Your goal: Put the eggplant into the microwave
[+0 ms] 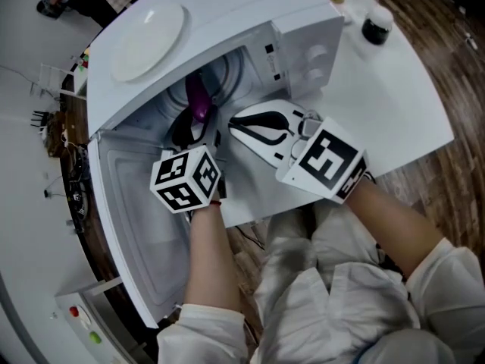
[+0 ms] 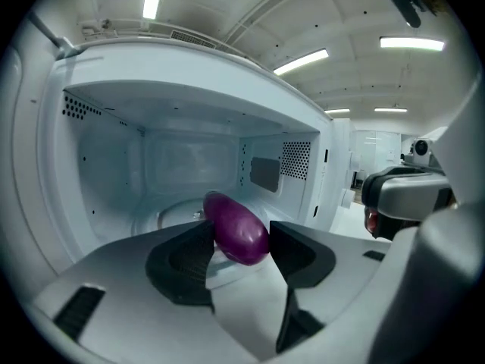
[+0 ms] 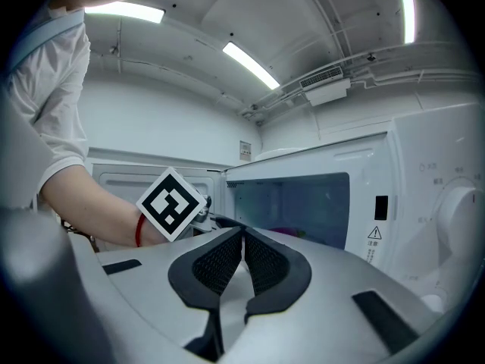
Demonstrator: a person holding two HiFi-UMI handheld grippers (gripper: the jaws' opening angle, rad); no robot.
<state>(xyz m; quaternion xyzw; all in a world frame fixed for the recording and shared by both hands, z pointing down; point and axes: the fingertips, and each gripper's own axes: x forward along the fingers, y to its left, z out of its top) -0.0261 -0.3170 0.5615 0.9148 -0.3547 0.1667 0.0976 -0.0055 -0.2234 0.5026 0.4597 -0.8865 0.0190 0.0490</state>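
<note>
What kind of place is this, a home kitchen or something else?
Probably a lab or office workroom rather than a home kitchen: the microwave stands on a plain white table, under long strip lights and a ceiling air conditioner.

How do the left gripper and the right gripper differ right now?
The left gripper is clamped on the purple eggplant, its jaws apart around it. The right gripper is shut on nothing. The left gripper points into the open microwave, while the right gripper sits outside, near the control panel. Both are white with black jaws.
</note>
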